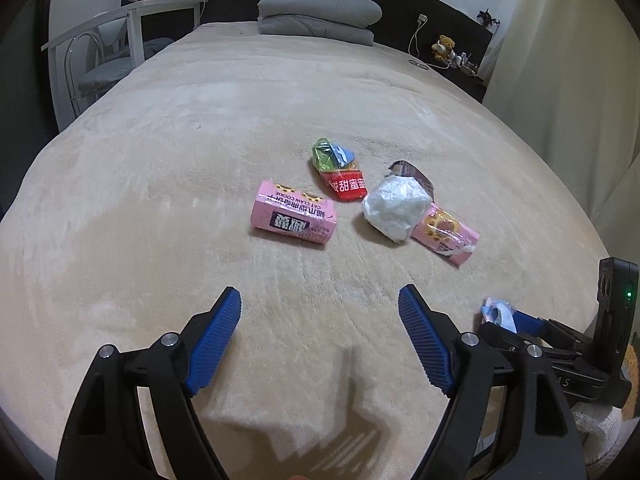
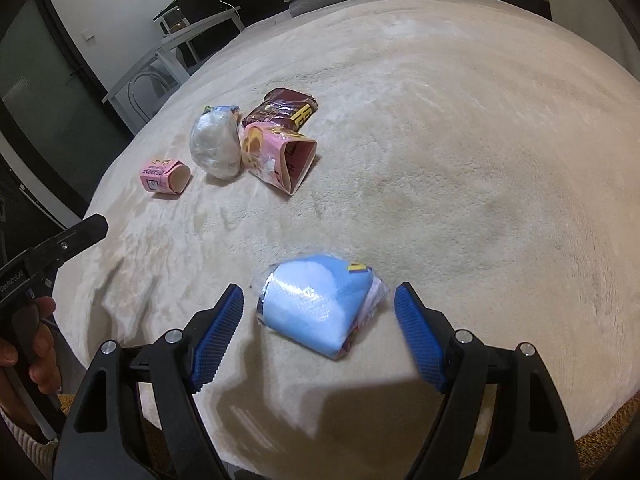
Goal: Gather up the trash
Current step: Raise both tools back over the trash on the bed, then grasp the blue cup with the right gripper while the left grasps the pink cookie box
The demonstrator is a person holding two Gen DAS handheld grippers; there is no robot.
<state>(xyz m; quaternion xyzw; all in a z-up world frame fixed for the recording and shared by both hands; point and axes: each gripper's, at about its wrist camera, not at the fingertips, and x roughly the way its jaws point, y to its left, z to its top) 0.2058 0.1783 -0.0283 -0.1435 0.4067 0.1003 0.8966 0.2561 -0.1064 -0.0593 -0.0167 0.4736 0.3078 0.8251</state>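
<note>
Trash lies on a beige bed cover [image 1: 180, 140]: a pink cookie box [image 1: 294, 218], a red and green wrapper [image 1: 340, 174], a white crumpled bag [image 1: 396, 208] and a pink torn carton [image 1: 446, 236]. My left gripper [image 1: 320, 294] hovers open in front of them with nothing between its fingers. A light blue packet [image 2: 320, 306] lies on the cover between the fingers of my right gripper [image 2: 319, 292]. There is a gap on each side, so that gripper is open. The same pile shows beyond: pink box [image 2: 164, 176], white bag [image 2: 216, 146], pink carton [image 2: 280, 156], brown wrapper [image 2: 284, 110].
A folded grey duvet [image 1: 318, 12] lies at the head of the bed. A white table with a chair [image 1: 120, 28] stands left of the bed, and a shelf with a teddy bear [image 1: 444, 48] at the back right. A hand [image 2: 32, 344] holds the left gripper's handle.
</note>
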